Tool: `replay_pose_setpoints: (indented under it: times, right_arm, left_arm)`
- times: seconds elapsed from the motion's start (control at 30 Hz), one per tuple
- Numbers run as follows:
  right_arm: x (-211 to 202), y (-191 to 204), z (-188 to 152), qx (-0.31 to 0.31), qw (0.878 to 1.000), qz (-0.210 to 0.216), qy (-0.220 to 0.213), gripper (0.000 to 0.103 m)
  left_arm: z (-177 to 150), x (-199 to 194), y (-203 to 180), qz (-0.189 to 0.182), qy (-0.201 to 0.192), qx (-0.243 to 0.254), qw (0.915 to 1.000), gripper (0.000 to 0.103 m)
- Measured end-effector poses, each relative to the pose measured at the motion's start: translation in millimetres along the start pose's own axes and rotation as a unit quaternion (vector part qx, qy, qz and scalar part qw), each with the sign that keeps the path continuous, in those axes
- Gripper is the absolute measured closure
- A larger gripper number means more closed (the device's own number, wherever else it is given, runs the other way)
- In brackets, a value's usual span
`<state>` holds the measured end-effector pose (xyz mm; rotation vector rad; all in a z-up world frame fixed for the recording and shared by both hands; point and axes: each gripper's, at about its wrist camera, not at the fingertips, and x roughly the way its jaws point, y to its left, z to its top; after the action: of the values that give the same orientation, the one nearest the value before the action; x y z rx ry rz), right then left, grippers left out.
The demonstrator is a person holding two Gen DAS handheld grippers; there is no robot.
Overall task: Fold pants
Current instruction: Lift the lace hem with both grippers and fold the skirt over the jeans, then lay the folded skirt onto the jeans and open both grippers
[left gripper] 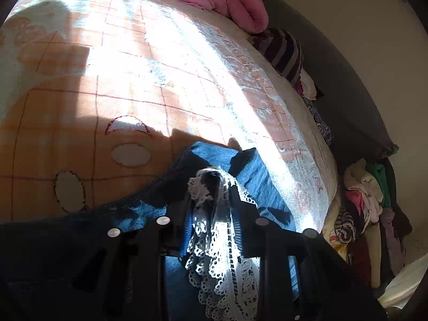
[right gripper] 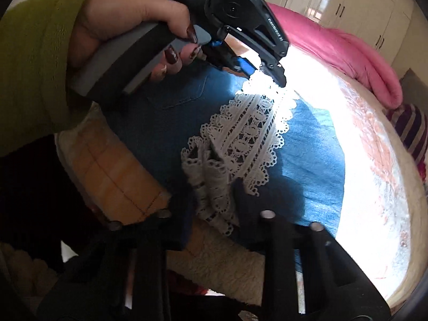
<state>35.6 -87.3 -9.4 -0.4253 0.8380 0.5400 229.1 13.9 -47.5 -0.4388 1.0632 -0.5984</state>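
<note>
Lace hem is pinched in both the right gripper and left gripper; thin trim could slip free, dropping the pants unevenly onto the bed.

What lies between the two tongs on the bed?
In the right wrist view, a white lace strip spans from left tongs to right tongs, over the blue pants.

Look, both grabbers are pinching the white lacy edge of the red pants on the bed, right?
Nearly: the pants are blue denim, not red, as the right wrist view shows. The left gripper and right gripper do pinch the white lace trim over the bed.
</note>
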Motion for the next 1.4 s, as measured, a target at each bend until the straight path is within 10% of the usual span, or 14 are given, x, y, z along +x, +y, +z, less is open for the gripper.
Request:
replay_pose_setpoints:
  times: [0.3,0.53,0.73,1.4]
  right_arm:
    - [-4.9,8.9,28.0,-0.007,0.999,0.048,-0.025,0.092]
    - [8.8,21.3,22.1,-0.047,0.997,0.062,-0.004,0.071]
    - [-31.3,-25.4,15.0,0.055,0.99,0.122,-0.044,0.061]
    - [-8.5,-105.5,-40.9,0.154,0.986,0.062,0.012,0.061]
  left_arm:
    - [16.5,-25.1,14.0,0.027,-0.023,0.012,0.9993,0.082]
    - [1.7,-13.8,48.4,0.04,-0.02,-0.007,0.999,0.075]
    - [-2.3,-43.0,26.8,0.064,-0.048,0.03,0.9963,0.046]
    - [-119.5,-44.6,-29.8,0.136,0.007,0.157,0.9781,0.032]
